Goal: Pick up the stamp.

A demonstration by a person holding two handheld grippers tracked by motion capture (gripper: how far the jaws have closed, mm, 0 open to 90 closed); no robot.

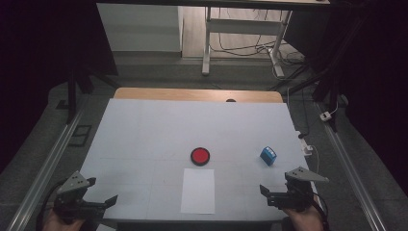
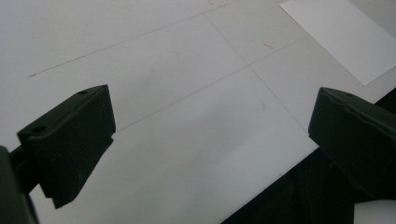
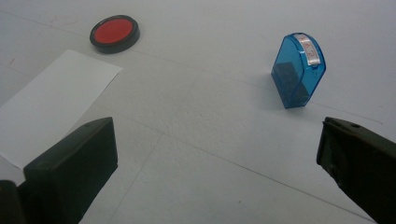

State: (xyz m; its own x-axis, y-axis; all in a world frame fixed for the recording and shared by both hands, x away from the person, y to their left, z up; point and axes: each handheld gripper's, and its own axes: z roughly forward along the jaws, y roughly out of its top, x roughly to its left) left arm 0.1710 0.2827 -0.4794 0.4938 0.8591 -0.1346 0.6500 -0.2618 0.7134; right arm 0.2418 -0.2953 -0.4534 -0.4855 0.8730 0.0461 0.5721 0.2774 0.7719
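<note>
At the near edge of the white worktop (image 1: 144,130), the left gripper (image 1: 103,201) and the right gripper (image 1: 269,191) sit at opposite corners, each with its jaws spread wide and grasping nothing. A small blue stamp (image 1: 268,156) stands upright on the worktop just ahead of the right gripper, apart from it; in the right gripper view the blue stamp (image 3: 299,70) lies beyond the gap between the jaws, toward the right one. A round red ink pad (image 1: 200,156) rests near the middle, just beyond the far edge of a white sheet of paper (image 1: 198,190) lying flat between the two grippers.
</note>
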